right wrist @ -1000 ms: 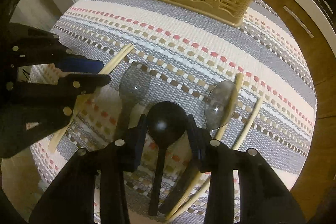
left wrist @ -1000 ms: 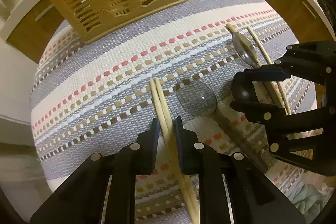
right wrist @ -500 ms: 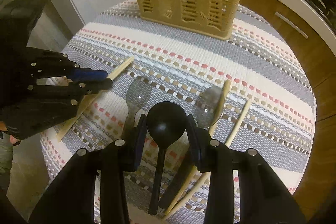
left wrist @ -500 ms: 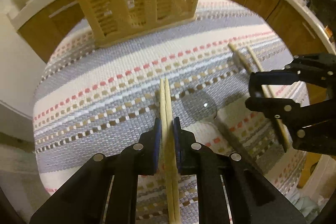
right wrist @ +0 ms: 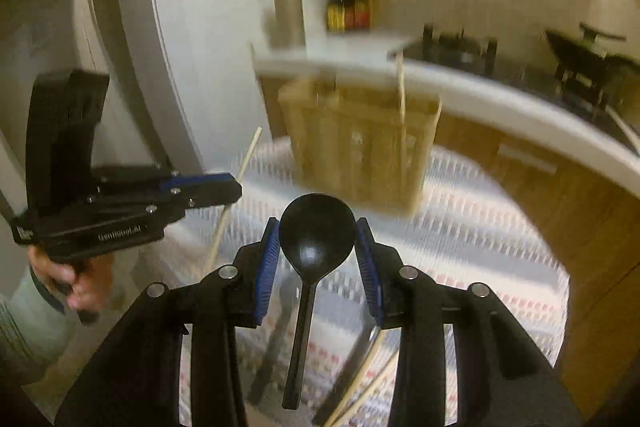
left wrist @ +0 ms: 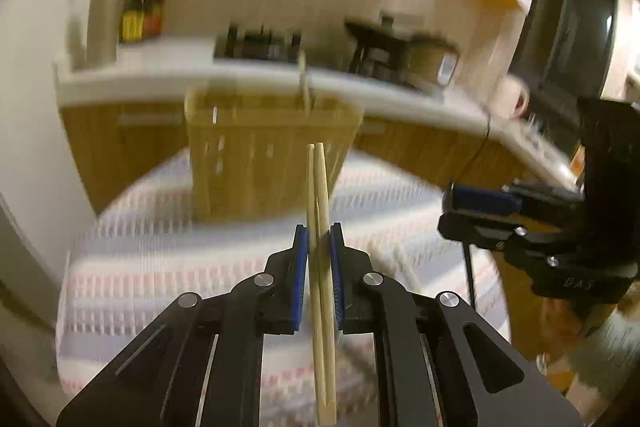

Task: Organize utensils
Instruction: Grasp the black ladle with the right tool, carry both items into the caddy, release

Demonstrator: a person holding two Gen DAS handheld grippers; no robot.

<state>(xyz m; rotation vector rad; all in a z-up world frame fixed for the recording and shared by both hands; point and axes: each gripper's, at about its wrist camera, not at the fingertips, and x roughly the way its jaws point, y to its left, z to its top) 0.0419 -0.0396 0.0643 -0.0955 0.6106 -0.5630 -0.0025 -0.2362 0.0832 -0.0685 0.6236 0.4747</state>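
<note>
Chopsticks [left wrist: 320,247] clamped in left tool [left wrist: 319,247] | spoon [right wrist: 316,239] clamped in right tool [right wrist: 317,247]

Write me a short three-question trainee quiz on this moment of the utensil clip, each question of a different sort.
1. True or false: the left gripper has its jaws shut on a pair of wooden chopsticks.
2. Multiple choice: what sits between the right gripper's jaws? A) a clear spoon B) a black spoon C) a fork
3. Fill in: beyond both grippers, on the striped cloth, stands a tan slotted ____.

Key: 1 true; 2 B; 3 basket.
</note>
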